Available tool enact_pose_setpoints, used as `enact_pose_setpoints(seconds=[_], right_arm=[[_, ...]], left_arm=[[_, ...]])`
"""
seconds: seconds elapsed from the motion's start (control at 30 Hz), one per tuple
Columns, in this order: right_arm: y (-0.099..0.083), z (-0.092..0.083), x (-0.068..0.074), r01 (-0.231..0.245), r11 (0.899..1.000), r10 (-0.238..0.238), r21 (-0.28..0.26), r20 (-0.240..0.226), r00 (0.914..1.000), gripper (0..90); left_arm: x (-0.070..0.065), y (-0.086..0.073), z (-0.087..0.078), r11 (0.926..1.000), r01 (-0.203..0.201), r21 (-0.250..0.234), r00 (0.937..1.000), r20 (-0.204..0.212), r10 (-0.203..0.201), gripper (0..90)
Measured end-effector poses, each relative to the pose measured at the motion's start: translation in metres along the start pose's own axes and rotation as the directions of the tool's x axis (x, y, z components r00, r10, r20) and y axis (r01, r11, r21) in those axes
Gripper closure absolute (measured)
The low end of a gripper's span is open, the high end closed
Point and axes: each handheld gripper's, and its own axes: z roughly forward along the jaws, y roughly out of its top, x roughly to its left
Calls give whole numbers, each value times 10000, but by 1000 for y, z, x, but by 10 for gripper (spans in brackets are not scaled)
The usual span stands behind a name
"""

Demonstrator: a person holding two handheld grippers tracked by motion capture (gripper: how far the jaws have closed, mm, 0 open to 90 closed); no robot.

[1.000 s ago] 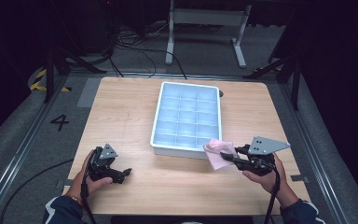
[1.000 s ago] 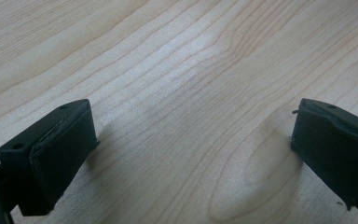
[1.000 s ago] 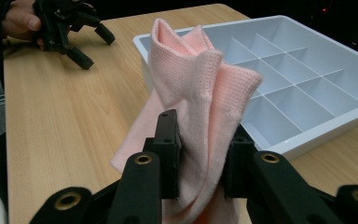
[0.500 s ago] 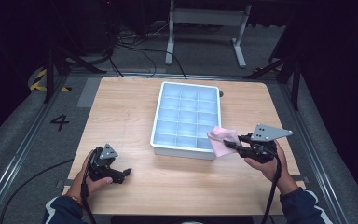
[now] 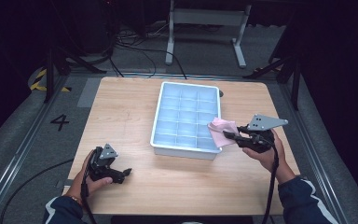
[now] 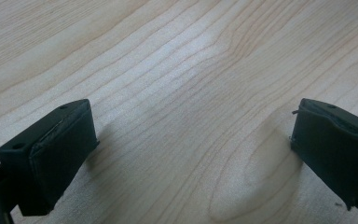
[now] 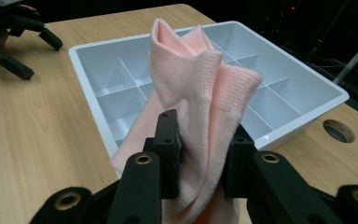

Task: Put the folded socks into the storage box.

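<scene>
Pink knit sock [image 7: 200, 84], folded and bunched, is pinched between the jaws of the right claw [image 5: 230, 136], and its free end stands up ahead of the jaws. In the high view it hangs at the near right corner of the white divided tray [image 5: 186, 84], partly over the rim and the nearest compartments. From the claw the sock's long axis runs forward and toward the tray, so the tray's cells lie directly ahead of it; the coming move, as I judge it, is a short carry over the rim and a release into a cell. Only the tray wall stands between the sock and those cells.

The left claw [image 5: 127, 172] rests low on the tabletop [image 5: 121, 107], well apart from the tray, jaws spread wide with only bare wood grain between them. The right hand [image 5: 265, 151] is by far the nearer to the tray. A round hole [image 7: 338, 130] in the tabletop lies just beyond the tray's far corner, out of the way.
</scene>
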Motion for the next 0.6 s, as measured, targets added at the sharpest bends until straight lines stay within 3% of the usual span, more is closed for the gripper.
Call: enact_pose_setpoints(seconds=[0.17, 0.6], right_arm=[[5, 4, -4, 144, 9998, -148, 151, 242, 9996, 724], [17, 22, -14, 278, 9966, -306, 776, 354, 9989, 724]], left_arm=[[0, 0, 0, 10000, -1, 9, 10000, -8, 1, 3], [0, 0, 0, 10000, 0, 9, 10000, -9, 0, 2]])
